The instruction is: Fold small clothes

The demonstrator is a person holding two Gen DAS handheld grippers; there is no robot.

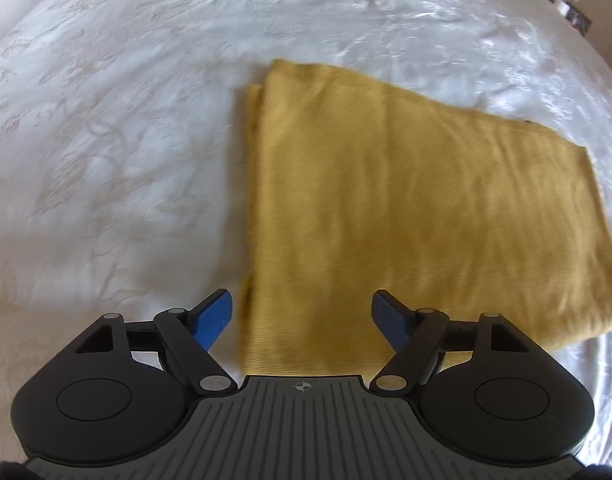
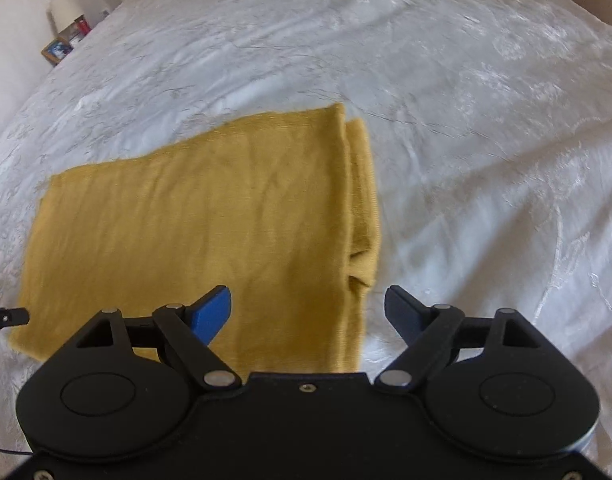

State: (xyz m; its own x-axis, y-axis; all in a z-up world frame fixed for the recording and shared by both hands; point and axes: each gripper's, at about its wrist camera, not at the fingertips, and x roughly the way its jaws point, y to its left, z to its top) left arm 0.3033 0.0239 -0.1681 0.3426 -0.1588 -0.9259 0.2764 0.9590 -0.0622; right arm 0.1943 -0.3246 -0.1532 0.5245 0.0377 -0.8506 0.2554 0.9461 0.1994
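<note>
Both tongs are released, their blue-padded jaws spread wide and gripping nothing. Left gripper [image 1: 302, 312] hovers over the near left edge of the mustard garment [image 1: 405, 208], one blue pad [image 1: 214, 320] above the bedspread just left of the cloth, the other above the cloth itself. Right gripper [image 2: 307, 310] hovers over the near right edge of the same garment [image 2: 194, 224], one pad [image 2: 212, 314] above the cloth, the other above the bedspread just right of it. Garment: folded into a rough rectangle, lying flat on the white patterned bedspread [image 1: 106, 140], upper layer set slightly in from the lower one along the side edge, where a narrow strip of under-layer shows. Small crease and tuck at the garment's right edge in the right wrist view. Beyond the bedspread [image 2: 465, 140], far behind the garment: a lamp [image 2: 66, 10] and a framed picture [image 2: 58, 50] on a bedside surface
</note>
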